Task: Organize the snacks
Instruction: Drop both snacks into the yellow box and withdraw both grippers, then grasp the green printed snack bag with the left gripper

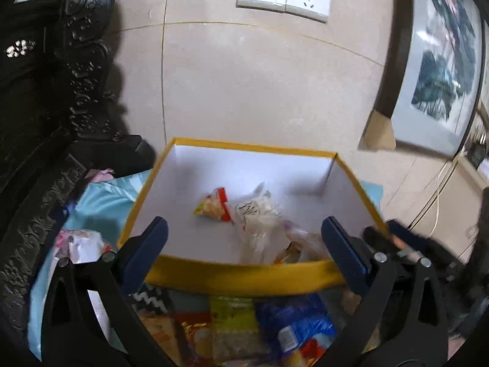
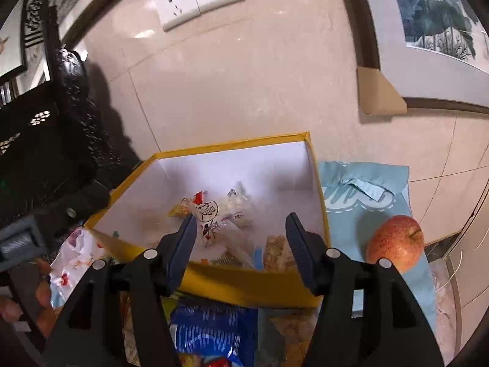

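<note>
The yellow-rimmed box [image 1: 244, 278] is the landmark: a few snack packets [image 2: 214, 214] already lie on its white floor, more snacks, among them a blue packet [image 2: 214, 327], are heaped just before its near wall, and an apple [image 2: 394, 241] sits to its right on the pale blue cloth [image 2: 366, 195]. Left gripper [image 1: 244, 232] and right gripper [image 2: 241, 235] both hover over that near wall, jaws apart and empty. The packets look light, soft and crinkly, probably slippery, so pinch a sealed edge rather than the puffy, crushable middle.
</note>
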A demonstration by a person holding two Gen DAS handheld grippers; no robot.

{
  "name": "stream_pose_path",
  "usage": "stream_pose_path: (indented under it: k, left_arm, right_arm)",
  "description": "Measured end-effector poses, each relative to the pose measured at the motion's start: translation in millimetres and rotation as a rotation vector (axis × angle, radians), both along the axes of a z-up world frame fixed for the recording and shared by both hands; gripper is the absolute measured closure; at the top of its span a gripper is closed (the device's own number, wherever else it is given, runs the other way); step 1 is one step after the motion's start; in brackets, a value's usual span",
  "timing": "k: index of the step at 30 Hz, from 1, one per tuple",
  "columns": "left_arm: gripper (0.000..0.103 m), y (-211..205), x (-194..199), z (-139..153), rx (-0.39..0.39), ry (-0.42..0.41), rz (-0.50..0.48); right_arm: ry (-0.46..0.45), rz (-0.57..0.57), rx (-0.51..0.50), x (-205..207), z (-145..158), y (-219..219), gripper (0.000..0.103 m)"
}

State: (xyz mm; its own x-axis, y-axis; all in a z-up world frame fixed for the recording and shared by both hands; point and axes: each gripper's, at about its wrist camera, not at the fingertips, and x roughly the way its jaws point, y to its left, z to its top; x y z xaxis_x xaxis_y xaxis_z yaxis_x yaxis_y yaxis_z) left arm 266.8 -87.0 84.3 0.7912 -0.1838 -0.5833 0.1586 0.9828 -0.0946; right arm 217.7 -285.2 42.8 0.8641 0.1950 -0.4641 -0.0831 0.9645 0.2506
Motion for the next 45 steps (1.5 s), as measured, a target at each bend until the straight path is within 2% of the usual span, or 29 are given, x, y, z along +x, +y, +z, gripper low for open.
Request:
stream_pose_path:
  k: [1, 3, 5, 6, 12, 17, 18, 20, 25, 31, 36, 40, 42, 43, 45]
  left_arm:
    - [0.002, 1.0, -4.1, -0.7, 0.005, -0.002, -0.001]
    - [0.002, 7.4, -14.9, -2.7, 0.005, 0.011, 0.004]
    - [0.002, 16.3, -26.9, -4.7, -0.003, 0.027, 0.007]
    - [0.002, 19.8, -32.7, -5.5, 0.002, 0.039, 0.011]
    - [0.002, 46.5, -79.9, -2.1, 0.044, 0.050, 0.039]
    - [0.002, 71.9, -124.4, 0.7, 0.045, 0.056, 0.057]
    - [0.002, 76.2, -132.1, -0.8, 0.046, 0.056, 0.058]
    - [0.002, 83.1, -149.0, -8.0, 0.048, 0.069, 0.055]
    - [0.002, 85.5, -179.6, -49.1, 0.044, 0.146, 0.036]
    - [0.002, 69.2, -188.7, -97.6, 0.045, 0.245, 0.031]
    - [0.002, 60.9, -182.7, -112.0, 0.050, 0.270, 0.061]
    - [0.003, 60.0, -171.7, -120.4, 0.037, 0.294, 0.083]
    - [0.013, 61.9, -160.2, -128.5, 0.023, 0.331, 0.095]
    - [0.024, 63.6, -156.2, -132.1, 0.014, 0.350, 0.099]
    - [0.028, 65.8, -150.1, -134.8, 0.015, 0.347, 0.111]
  right_arm:
    - [-0.015, -0.003, 0.015, -7.4, 1.5, -3.6, 0.030]
    - [-0.034, -0.010, 0.059, -23.9, 4.7, -11.4, 0.025]
    - [-0.031, -0.022, 0.090, -38.5, 7.7, -16.4, 0.011]
    - [-0.032, -0.031, 0.101, -49.0, 9.1, -18.4, 0.009]
    - [-0.007, -0.034, 0.010, -98.4, 12.5, -8.2, 0.004]
    - [-0.022, -0.041, 0.004, -142.2, 10.2, -6.2, 0.001]
    - [-0.050, -0.055, 0.017, -155.0, 6.8, -6.7, 0.001]
    - [-0.082, -0.065, 0.020, -171.9, 1.7, -5.0, 0.001]
    - [-0.002, -0.014, 0.049, -191.4, -25.0, 2.5, 0.001]
    - [0.060, -0.009, 0.065, -202.7, -54.8, 4.3, 0.001]
    - [0.116, 0.011, 0.098, -201.6, -72.0, 3.2, 0.001]
    - [0.104, 0.023, 0.073, -201.3, -73.6, 3.3, 0.001]
    - [0.109, 0.033, 0.089, -201.2, -75.1, 0.5, 0.001]
    - [0.111, 0.035, 0.101, -201.2, -75.8, -1.7, 0.001]
    - [0.111, 0.037, 0.125, -200.9, -76.3, -6.0, 0.001]
